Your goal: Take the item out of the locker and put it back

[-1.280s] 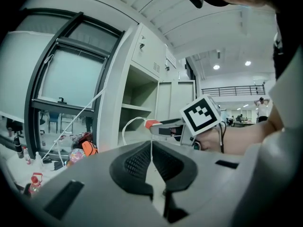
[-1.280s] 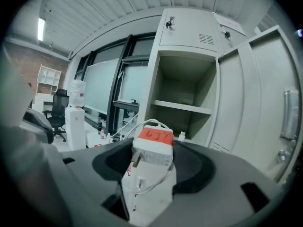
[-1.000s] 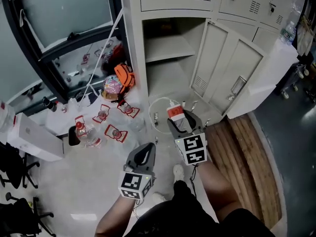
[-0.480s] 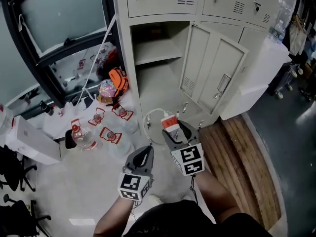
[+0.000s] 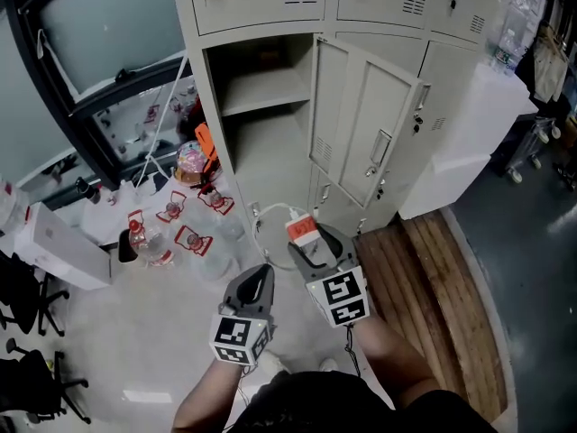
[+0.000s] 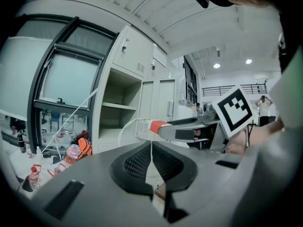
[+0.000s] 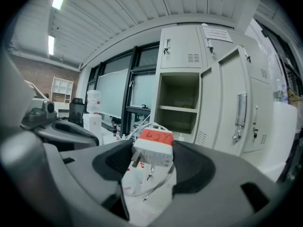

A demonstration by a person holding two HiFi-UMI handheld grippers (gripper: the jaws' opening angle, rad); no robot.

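Right tool (image 7: 151, 159), clenched on the task's thing: a white charger (image 7: 152, 148) is gripped across its two flat sides, with its orange-red tape (image 7: 154, 137) turned upward and its metal prongs (image 7: 137, 163) projecting to the left. A thin white cable (image 7: 154, 186) hangs in loops below the body. Left tool (image 6: 152, 162): its jaws are closed against each other and nothing is held.

In the head view, the right tool (image 5: 314, 242) is seen carrying the charger (image 5: 302, 230) in the air above the floor, near the open locker (image 5: 261, 147) but outside it. The cable (image 5: 266, 213) trails toward the locker's foot. The door (image 5: 365, 133) stands swung out to the right, and a bare shelf (image 5: 261, 88) crosses the compartment. The left tool (image 5: 260, 278) is held just to the left, apart from the charger.

Handling, as judged: the charger is taken to be light and rigid, with a smooth plastic shell that may slip under a weak grip. Hold is best taken on the flat sides, never on the prongs or the cable. The cable is limp and may snag on the door or the locker's edge.

Writing: handwritten marks on the tape are read roughly as "bJY", though the first character is uncertain. A paper notice (image 7: 218, 32) on an upper door is too small to be read.
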